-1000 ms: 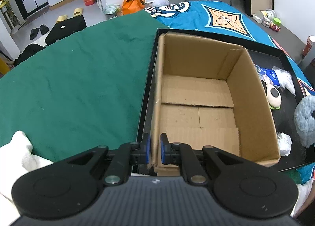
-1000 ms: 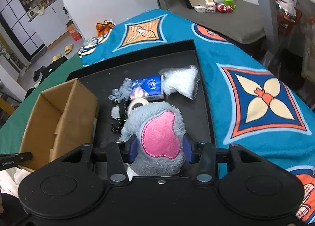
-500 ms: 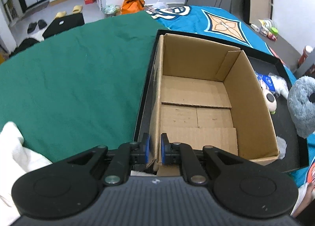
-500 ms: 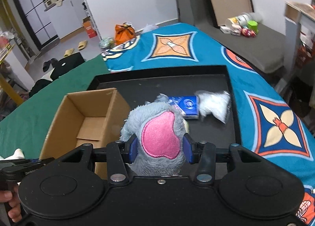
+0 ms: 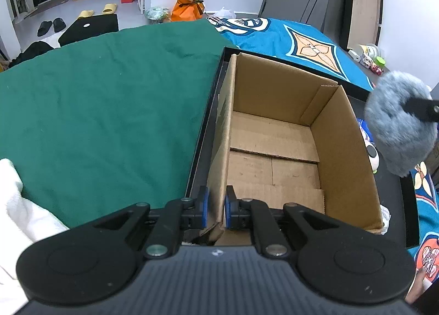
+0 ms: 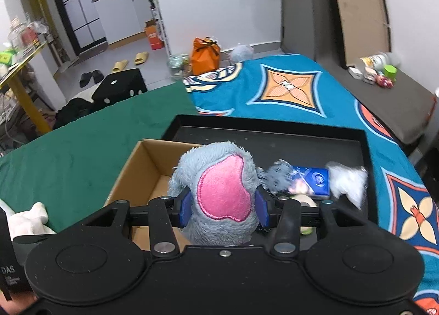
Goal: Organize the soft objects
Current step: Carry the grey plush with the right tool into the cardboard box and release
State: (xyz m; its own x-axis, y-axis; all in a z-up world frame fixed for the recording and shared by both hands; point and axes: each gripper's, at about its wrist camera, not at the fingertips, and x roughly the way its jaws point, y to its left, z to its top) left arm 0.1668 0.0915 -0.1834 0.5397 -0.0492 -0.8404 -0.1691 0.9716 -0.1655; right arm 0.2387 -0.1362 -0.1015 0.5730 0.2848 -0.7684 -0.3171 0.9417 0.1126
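Left hand-held gripper [image 5: 216, 212]: bottom centre of its view, pinched tight on the near wall of the cardboard box [image 5: 274, 150].
Right hand-held gripper [image 6: 222, 206]: clamped on the grey plush toy [image 6: 219, 191], pink patch up, over the box's right edge.
Black tray [image 6: 301, 139]: carries the box; blue packet [image 6: 312, 180] at right.

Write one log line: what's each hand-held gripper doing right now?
left hand-held gripper: shut on cardboard box wall | right hand-held gripper: holds grey plush toy
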